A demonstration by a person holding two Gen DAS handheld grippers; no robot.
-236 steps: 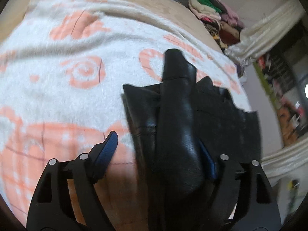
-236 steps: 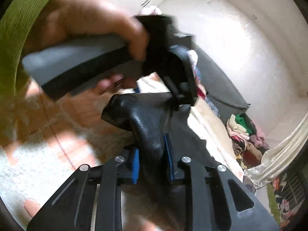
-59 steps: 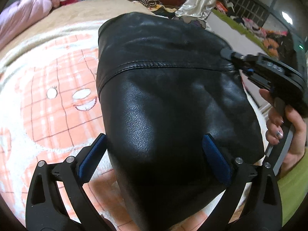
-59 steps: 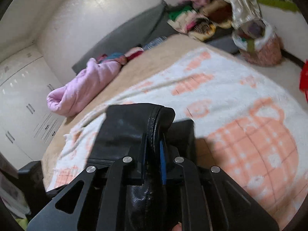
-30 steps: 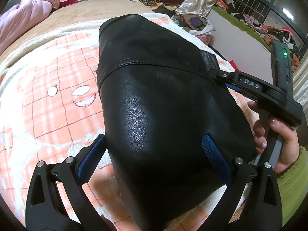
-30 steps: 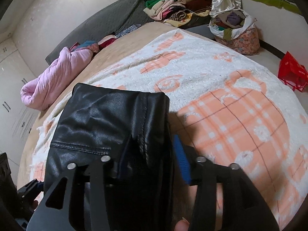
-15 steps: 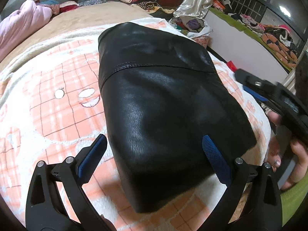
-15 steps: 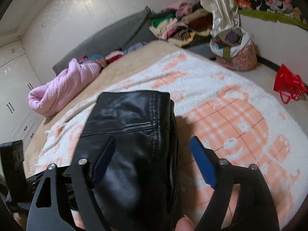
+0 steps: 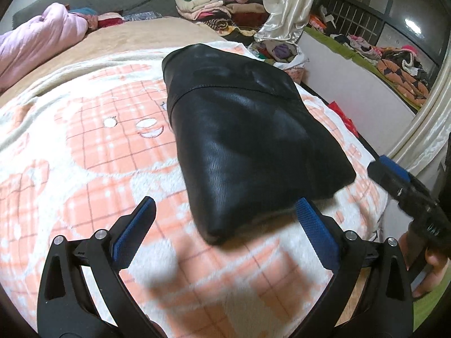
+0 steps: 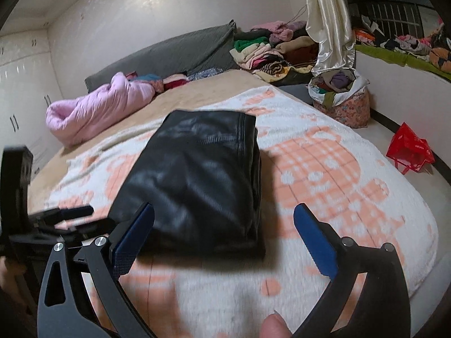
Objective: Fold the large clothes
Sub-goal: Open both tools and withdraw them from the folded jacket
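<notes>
Left wrist view: the folded black leather garment [image 9: 248,140] lies flat on the orange-and-white patterned blanket [image 9: 84,169]. Both the left gripper [image 9: 222,225] and the right gripper [image 10: 222,228] hover empty, jaws spread. Press the bundle flat and square its edges.

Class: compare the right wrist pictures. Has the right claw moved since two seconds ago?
Yes. The right claw, then shut on the folded black leather garment, is now open and drawn back from it; the garment rests on the orange-and-white blanket.
</notes>
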